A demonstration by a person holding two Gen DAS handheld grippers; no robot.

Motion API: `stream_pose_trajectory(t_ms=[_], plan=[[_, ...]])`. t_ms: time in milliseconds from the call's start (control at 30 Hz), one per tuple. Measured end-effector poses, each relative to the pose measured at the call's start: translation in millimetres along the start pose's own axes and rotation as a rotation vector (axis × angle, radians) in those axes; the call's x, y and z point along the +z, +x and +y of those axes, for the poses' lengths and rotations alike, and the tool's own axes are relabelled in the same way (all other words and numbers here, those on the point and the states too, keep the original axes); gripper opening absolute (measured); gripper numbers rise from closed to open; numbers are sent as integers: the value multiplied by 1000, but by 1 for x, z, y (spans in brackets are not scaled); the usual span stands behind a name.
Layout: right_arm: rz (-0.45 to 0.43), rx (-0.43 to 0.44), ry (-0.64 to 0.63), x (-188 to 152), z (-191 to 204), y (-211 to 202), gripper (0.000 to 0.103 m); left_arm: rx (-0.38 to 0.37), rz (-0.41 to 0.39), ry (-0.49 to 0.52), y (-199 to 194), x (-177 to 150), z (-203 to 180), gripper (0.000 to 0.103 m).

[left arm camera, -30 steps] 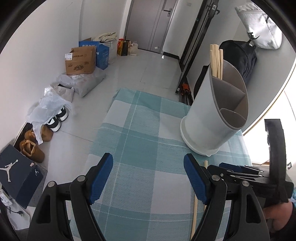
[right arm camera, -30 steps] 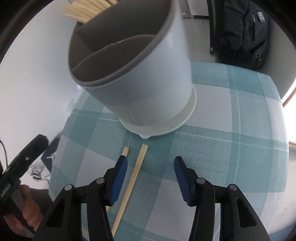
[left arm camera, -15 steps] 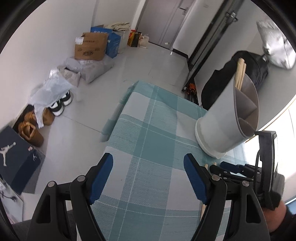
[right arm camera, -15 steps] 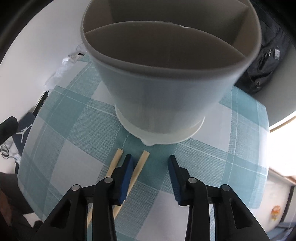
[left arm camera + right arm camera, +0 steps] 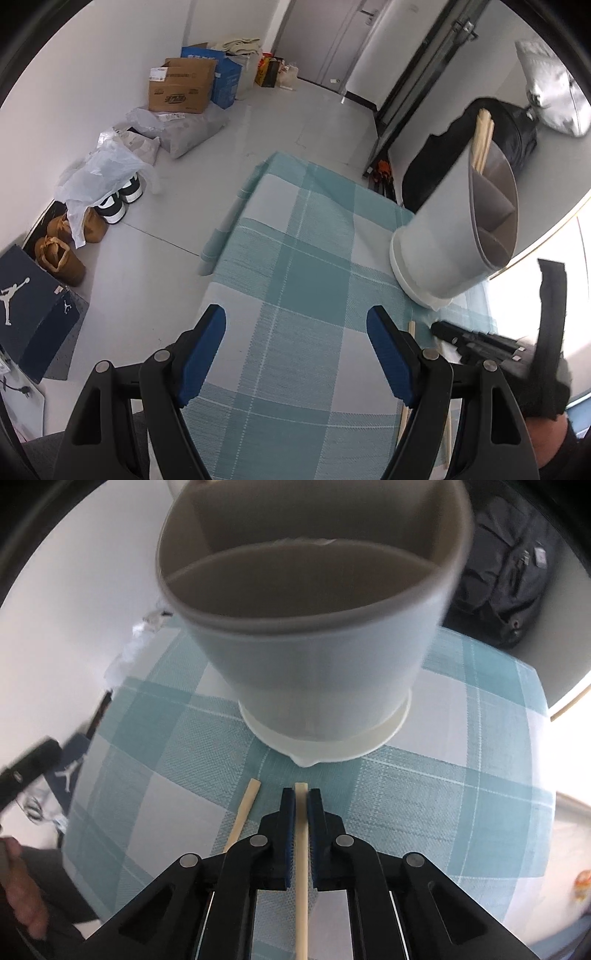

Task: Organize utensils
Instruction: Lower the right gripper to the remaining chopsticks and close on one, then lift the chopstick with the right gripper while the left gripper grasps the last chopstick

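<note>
centrally, the checked tablecloth (image 5: 461, 794) carries the divided holder (image 5: 314, 627). just before its base, the right gripper (image 5: 301, 805) is clenched on one chopstick (image 5: 301, 849); a second chopstick (image 5: 243, 812) lies beside. the left gripper (image 5: 295, 354) stands spread, holding nothing.

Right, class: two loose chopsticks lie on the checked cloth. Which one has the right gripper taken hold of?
The chopstick nearer the holder's spout: the right gripper is shut on it. The other chopstick lies free to its left, angled on the cloth.
</note>
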State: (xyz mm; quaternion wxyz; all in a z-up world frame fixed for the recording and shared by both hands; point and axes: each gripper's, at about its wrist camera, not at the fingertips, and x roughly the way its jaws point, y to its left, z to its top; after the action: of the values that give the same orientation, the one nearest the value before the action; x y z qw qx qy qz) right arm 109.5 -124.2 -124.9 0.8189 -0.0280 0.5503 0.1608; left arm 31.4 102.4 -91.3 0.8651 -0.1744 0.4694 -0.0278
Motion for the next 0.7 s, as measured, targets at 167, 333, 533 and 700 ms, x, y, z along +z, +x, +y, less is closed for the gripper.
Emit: stream_pose_trajectory(t_ms=[167,333,533,700], plan=[[-76,109,116,-1,-26,-26,6,3,35,38,6,-4,-12,75],[-156,244,272,-8,-62,-49,6,-7,124,82,17,-7,-30,75],[-221,427,538,-27,-111,-54,6,18,162,159,26,-12,-55,75],[-237,487,684,-41,-142,-48,6,42,201,214,39,-16,-75,75]])
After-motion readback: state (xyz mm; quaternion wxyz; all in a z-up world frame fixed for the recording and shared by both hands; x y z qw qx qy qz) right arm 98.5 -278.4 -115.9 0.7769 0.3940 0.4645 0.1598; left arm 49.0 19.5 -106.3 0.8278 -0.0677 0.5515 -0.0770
